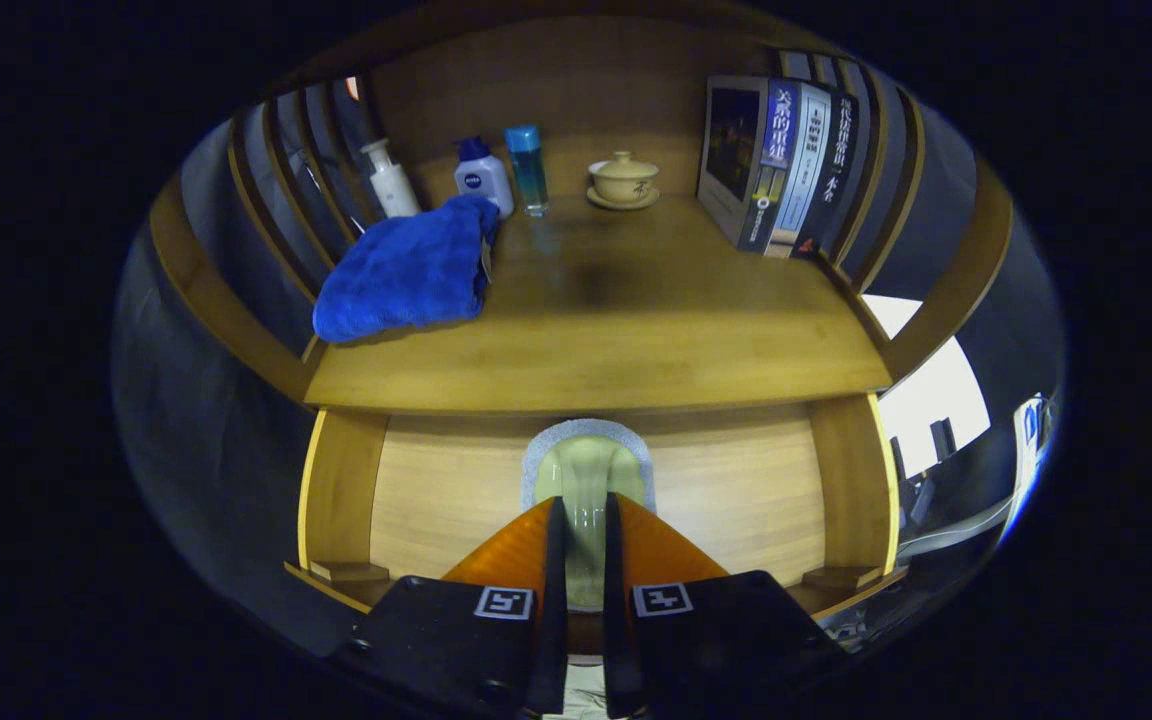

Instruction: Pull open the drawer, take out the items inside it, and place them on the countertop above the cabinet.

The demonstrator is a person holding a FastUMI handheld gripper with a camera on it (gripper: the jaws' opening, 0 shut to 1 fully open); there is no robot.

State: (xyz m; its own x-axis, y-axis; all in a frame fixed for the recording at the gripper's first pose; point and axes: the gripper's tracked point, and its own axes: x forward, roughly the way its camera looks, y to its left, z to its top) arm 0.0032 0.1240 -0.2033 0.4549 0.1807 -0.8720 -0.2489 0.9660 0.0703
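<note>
Gripper view: hand-held gripper (584, 520) w/ fingers drawn close together, pinching the pale greenish drawer handle (586, 480) between them. Light wooden drawer front (736, 490) sits just beyond fingertips, under the wooden countertop (636, 330). On countertop: crumpled blue towel (404, 270) at left, white pump bottle (391, 180), white lotion bottle w/ blue cap (483, 176), clear blue bottle (528, 168), beige lidded cup on saucer (623, 180), upright books (776, 165) at right.
</note>
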